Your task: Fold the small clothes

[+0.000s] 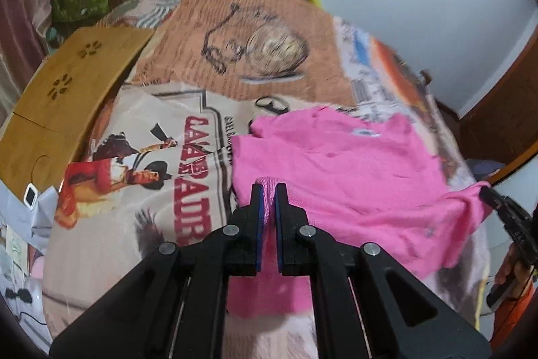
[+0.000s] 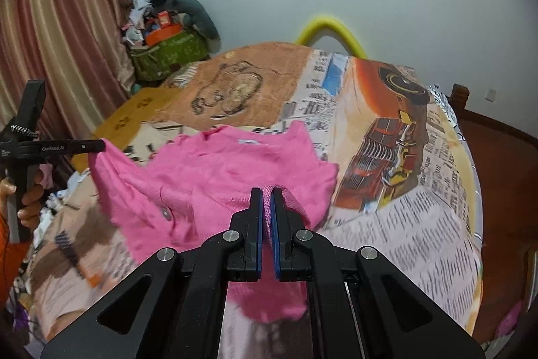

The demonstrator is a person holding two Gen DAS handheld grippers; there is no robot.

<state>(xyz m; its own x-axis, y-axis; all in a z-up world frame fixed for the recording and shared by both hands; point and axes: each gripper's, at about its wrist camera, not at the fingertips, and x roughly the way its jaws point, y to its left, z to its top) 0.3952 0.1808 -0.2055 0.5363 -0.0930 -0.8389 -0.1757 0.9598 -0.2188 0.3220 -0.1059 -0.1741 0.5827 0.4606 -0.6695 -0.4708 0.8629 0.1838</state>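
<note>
A small pink garment (image 1: 353, 164) lies spread on the printed bedspread (image 1: 168, 130), lifted at its near edge. My left gripper (image 1: 268, 187) is shut on one near corner of it. My right gripper (image 2: 268, 190) is shut on the other near corner of the pink garment (image 2: 218, 170). The right gripper also shows at the right edge of the left wrist view (image 1: 484, 190), pinching the cloth. The left gripper shows at the left of the right wrist view (image 2: 102, 144), pinching the cloth. A white label sits near the garment's far edge.
A wooden lap tray (image 1: 64, 103) lies on the bed's left side. A green bag (image 2: 168, 52) piled with clutter stands by the curtain (image 2: 50, 56). A yellow foam loop (image 2: 333, 29) rises behind the bed. Wooden floor lies to the right.
</note>
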